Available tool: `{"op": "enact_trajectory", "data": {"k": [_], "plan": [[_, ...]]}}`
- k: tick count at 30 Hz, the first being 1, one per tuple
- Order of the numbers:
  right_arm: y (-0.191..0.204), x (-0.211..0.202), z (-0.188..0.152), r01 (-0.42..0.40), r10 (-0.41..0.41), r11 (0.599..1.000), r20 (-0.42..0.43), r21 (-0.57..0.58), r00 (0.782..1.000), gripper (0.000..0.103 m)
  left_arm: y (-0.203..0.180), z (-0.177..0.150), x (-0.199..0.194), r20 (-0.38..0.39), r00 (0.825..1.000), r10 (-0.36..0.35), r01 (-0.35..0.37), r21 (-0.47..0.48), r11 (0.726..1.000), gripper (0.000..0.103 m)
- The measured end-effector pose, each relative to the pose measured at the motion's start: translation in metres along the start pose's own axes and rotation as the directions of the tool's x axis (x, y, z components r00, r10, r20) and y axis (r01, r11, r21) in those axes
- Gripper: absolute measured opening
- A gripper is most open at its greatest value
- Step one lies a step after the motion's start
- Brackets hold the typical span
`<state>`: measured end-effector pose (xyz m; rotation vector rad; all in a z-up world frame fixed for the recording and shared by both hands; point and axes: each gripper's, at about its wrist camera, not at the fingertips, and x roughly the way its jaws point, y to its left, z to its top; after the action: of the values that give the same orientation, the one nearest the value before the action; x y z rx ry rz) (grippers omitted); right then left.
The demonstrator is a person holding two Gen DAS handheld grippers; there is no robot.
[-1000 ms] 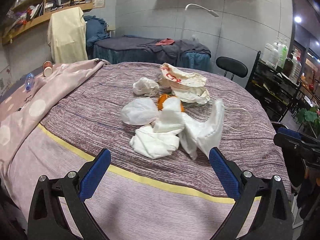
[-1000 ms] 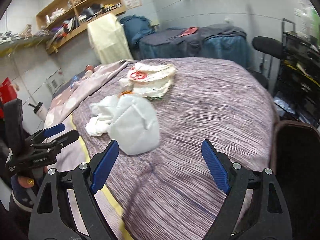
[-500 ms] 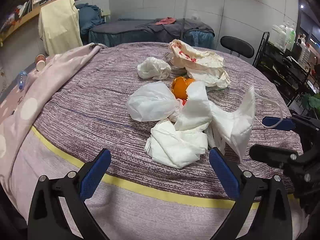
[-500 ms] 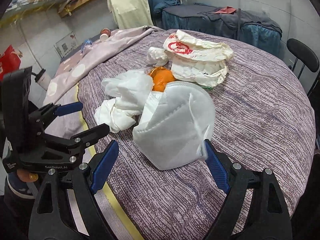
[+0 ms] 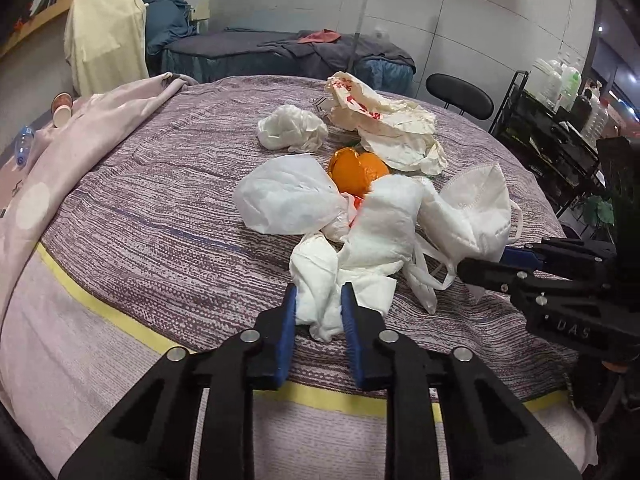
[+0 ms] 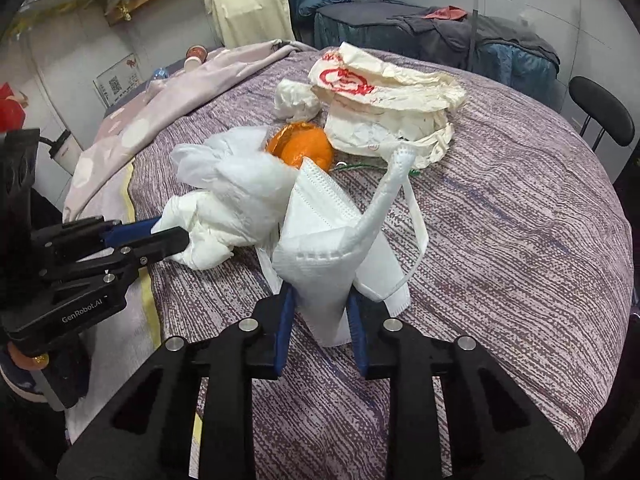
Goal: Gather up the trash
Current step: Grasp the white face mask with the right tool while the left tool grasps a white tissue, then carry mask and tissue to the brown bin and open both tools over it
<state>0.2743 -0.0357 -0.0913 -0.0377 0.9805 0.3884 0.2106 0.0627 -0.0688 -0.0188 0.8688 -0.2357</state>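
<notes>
Nearest in the left wrist view, your left claw (image 5: 318, 306) was closed on the near edge of a crumpled white tissue (image 5: 340, 280), its blue pads pressed to either side of the wad. Your right claw (image 6: 320, 312) likewise pinched the lower corner of a white face mask (image 6: 324, 240), which rose tilted from between the pads with its ear loop (image 6: 416, 236) trailing toward 3 o'clock. Both pieces lay on the striped purple bedspread (image 5: 160, 208), close to its yellow band (image 5: 100, 300), the mask just beside the tissue at its 3 o'clock. Beyond them, at 12 o'clock, a loose white wrapper (image 5: 288, 200) touched an orange peel (image 5: 358, 172). Farther still sat a small balled tissue (image 5: 292, 128) at 11 o'clock and a crumpled paper bag with red print (image 5: 384, 124) at 1 o'clock. A pink dotted blanket (image 5: 72, 152) lay folded along the bed toward 9 o'clock. A black chair (image 5: 460, 96) stood past the far edge.
</notes>
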Motion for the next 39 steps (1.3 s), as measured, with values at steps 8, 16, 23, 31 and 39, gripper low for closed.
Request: {"op": "enact_trajectory", "data": {"k": [8, 16, 23, 31, 39], "plan": [[-0.019, -0.038, -0.018, -0.051, 0.043, 0.995, 0.095, 0.082, 0.995, 0.019, -0.007, -0.009, -0.025, 0.066, 0.997, -0.033, 0.036, -0.042, 0.998, 0.012], [-0.028, -0.089, -0.039, -0.062, 0.038, 0.992, 0.205, 0.113, 0.978, 0.019, -0.019, -0.008, -0.056, 0.154, 0.985, -0.073, 0.086, -0.081, 0.993, 0.011], [-0.038, -0.131, -0.057, -0.065, 0.024, 0.988, 0.284, 0.137, 0.958, 0.019, -0.041, -0.002, -0.081, 0.226, 0.969, -0.101, 0.118, -0.061, 0.991, 0.011], [-0.064, -0.169, -0.079, -0.039, -0.030, 0.980, 0.341, 0.193, 0.939, 0.019, -0.076, 0.003, -0.091, 0.259, 0.953, -0.155, 0.163, -0.007, 0.987, 0.011], [-0.100, -0.199, -0.108, 0.012, -0.118, 0.960, 0.361, 0.281, 0.925, 0.019, -0.108, 0.005, -0.089, 0.254, 0.944, -0.211, 0.209, 0.036, 0.977, 0.011]]}}
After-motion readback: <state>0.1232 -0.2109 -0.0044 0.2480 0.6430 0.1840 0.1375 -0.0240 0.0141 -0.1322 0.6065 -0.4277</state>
